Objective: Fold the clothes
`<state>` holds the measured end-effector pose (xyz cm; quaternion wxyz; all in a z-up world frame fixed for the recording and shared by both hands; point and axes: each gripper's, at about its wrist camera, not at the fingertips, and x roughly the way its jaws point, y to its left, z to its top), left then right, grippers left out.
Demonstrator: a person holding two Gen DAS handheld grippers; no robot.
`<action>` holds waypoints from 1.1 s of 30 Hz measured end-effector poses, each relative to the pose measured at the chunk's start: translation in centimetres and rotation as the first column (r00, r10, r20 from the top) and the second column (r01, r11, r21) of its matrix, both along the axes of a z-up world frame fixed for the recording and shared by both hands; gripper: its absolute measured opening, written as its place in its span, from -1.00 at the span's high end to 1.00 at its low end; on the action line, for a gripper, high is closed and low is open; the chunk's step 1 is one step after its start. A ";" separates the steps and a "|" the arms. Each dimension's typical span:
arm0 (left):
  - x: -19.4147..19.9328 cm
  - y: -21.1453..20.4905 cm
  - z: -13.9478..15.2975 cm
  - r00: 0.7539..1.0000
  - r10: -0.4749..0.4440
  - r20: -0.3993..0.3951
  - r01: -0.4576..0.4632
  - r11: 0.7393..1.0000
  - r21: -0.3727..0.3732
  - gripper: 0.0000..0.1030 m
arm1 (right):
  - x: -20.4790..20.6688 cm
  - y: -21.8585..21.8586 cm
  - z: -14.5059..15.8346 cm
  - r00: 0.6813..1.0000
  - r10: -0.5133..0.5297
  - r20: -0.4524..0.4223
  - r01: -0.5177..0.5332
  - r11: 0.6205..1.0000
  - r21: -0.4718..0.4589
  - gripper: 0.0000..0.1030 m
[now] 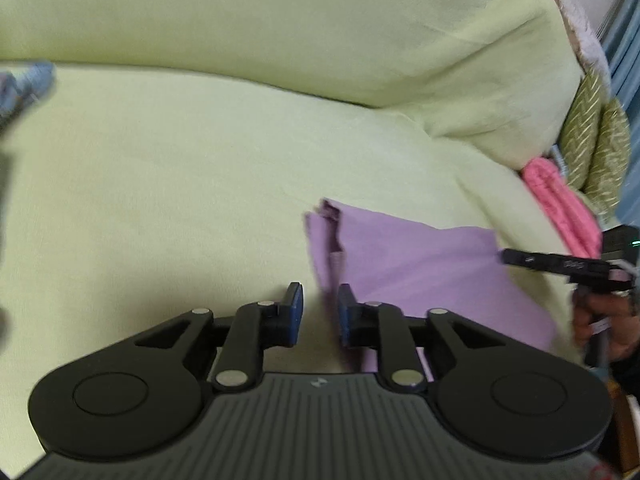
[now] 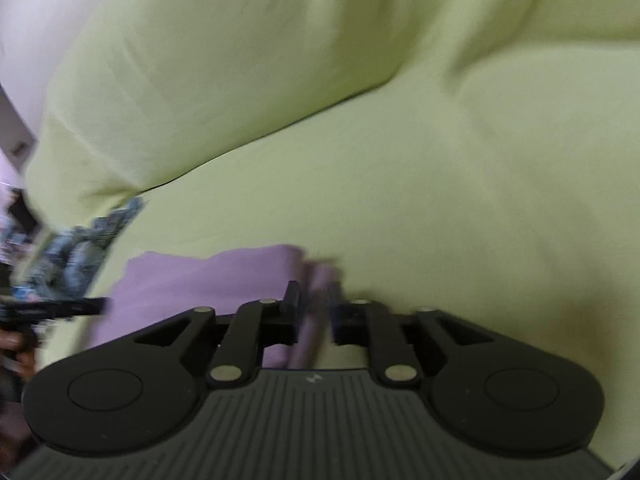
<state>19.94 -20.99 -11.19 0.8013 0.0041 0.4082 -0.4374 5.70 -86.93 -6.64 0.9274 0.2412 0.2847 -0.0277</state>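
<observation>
Wide bare stretch of the yellow-green sheet (image 1: 160, 200) left and fwd of the left gripper (image 1: 320, 312), nothing lying there. Big sheet-covered cushion (image 1: 320, 32) walls off the back. Far right is crowded: pink cloth (image 1: 560, 204) and patterned pillows (image 1: 592, 140) packed tight. Purple garment (image 1: 420, 252) lies between the two grippers; patterned fabric (image 1: 24, 84) at far left edge.
</observation>
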 end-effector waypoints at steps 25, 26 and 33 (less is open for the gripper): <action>-2.5 -5.1 0.1 0.930 -0.179 0.322 0.109 0.969 0.224 0.65 | 0.5 2.6 0.7 0.990 0.128 -0.053 -0.138 0.918 -0.371 0.52; -3.4 -5.3 0.9 0.918 -0.199 0.343 0.125 0.966 0.226 0.65 | 0.2 2.4 0.4 0.989 0.140 -0.046 -0.148 0.938 -0.312 0.52; -9.4 -11.0 3.8 0.815 -0.500 0.294 0.465 0.866 0.182 0.61 | -0.7 1.3 -3.0 0.968 0.250 0.002 -0.249 0.963 0.101 0.33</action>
